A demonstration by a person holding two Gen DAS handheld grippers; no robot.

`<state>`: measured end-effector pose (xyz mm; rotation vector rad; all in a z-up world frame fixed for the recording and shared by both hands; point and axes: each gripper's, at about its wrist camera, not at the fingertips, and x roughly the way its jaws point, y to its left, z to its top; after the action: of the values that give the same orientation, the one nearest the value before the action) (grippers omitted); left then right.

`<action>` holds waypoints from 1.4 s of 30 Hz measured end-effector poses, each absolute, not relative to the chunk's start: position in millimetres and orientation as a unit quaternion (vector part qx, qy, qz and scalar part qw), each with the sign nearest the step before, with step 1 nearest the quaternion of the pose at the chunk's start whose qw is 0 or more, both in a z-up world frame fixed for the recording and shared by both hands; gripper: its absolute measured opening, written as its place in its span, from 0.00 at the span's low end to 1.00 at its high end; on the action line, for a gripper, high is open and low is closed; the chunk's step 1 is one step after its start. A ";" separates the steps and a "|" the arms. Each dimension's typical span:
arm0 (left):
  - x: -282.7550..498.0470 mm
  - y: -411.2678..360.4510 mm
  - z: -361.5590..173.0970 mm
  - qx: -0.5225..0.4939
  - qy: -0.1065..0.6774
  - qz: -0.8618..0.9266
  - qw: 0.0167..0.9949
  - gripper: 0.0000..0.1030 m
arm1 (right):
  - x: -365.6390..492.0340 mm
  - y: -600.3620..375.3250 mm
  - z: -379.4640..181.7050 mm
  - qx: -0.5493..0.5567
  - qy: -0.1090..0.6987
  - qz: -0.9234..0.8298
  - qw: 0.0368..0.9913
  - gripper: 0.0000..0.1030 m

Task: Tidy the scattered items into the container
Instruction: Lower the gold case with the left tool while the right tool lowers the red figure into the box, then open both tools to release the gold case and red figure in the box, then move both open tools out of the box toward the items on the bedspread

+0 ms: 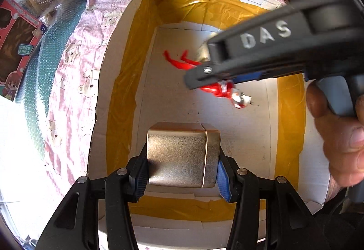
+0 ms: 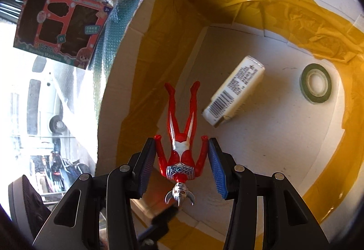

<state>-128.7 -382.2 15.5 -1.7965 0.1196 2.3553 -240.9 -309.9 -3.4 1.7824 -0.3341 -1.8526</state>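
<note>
My left gripper (image 1: 182,170) is shut on a gold metal tin (image 1: 182,154), held above the floor of the white cardboard box (image 1: 118,102) lined with yellow tape. My right gripper (image 1: 204,75) reaches in from the upper right, shut on a red and silver toy figure (image 1: 218,91). In the right wrist view the figure (image 2: 182,150) hangs head toward the camera. Its arms are pressed between the blue pads (image 2: 216,163) of the right gripper (image 2: 182,163), over the box (image 2: 145,91). On the box floor lie a white barcoded packet (image 2: 234,91) and a dark tape roll (image 2: 316,83).
A pink bear-print cloth (image 1: 75,79) lies under the box on its left. A red toy package (image 2: 61,29) and bubble wrap sit beyond the left wall. A person's hand (image 1: 341,136) grips the right gripper's handle.
</note>
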 end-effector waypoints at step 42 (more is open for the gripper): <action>-38.6 -253.9 97.9 -0.448 0.124 0.872 0.153 0.61 | -86.7 -126.5 85.1 0.414 -0.190 -0.828 0.326 0.57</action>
<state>-38.6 -253.9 97.9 -1.2837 0.3556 2.5010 -86.7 -126.5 85.1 1.0862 -0.4993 -2.1710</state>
